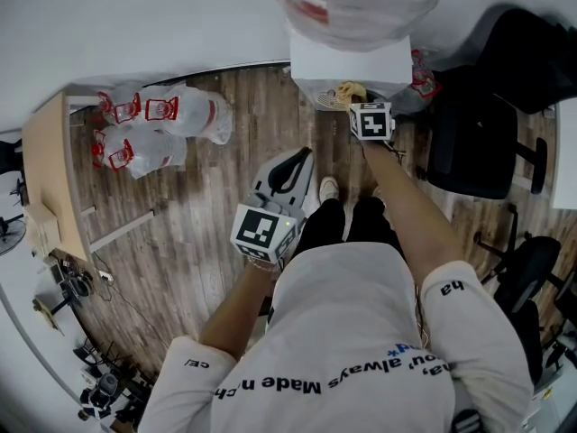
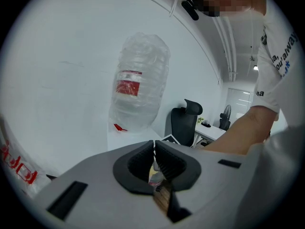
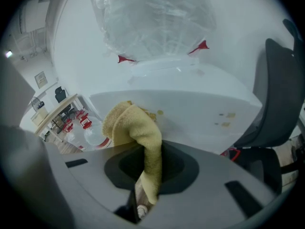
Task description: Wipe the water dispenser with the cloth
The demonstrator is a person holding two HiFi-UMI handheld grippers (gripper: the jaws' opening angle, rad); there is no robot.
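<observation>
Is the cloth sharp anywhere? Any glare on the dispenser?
Right gripper view: cloth sharp in the right tool, dark fisheye corners. Head view: barrel bend, bottle washed out at top. Left gripper view: even light, no glare on the dispenser.

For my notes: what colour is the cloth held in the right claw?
Pale yellow. The cloth shows best in the right gripper view.

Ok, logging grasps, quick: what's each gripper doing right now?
Left gripper: closed, empty.
Right gripper: closed on the yellow cloth.
</observation>
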